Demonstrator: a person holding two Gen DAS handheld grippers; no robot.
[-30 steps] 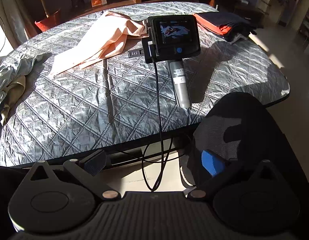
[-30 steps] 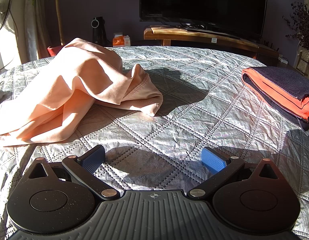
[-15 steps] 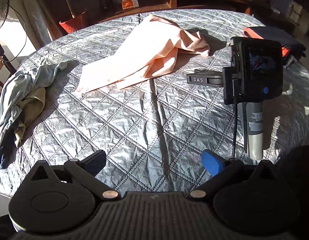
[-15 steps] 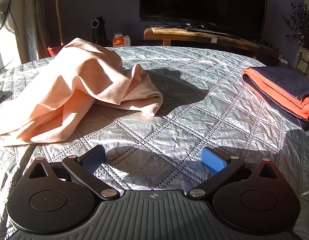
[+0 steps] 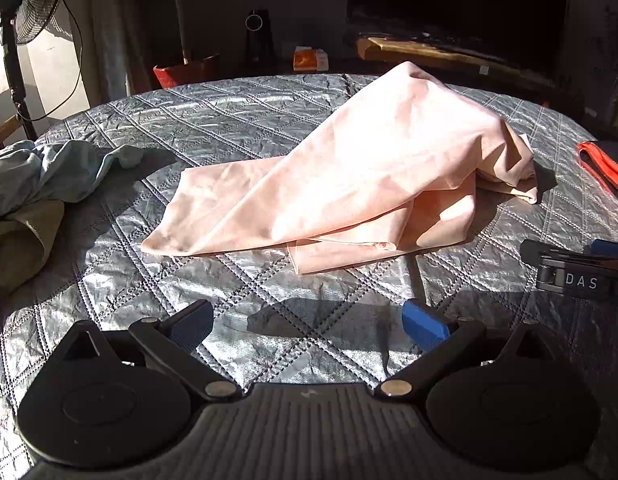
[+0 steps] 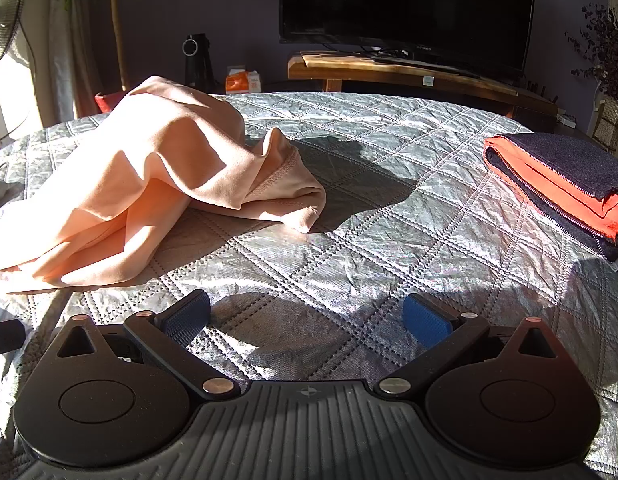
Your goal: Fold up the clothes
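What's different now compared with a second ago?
The left claw swung in from past the table edge, left and forward over the quilt, to face the peach garment. Nothing was grabbed or released. The right claw, the garment and the folded stack stayed put; both claws open.

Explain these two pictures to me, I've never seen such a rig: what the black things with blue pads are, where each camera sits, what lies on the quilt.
Each picture comes from a camera mounted on hand-held tongs, looking forward along two blue-padded fingers. The left tongs and the right tongs are both open and hold nothing. On the grey quilted cover lies a crumpled peach garment, unfolded. To its right sits a folded orange and dark pile; at the left edge lie rumpled pale green clothes.
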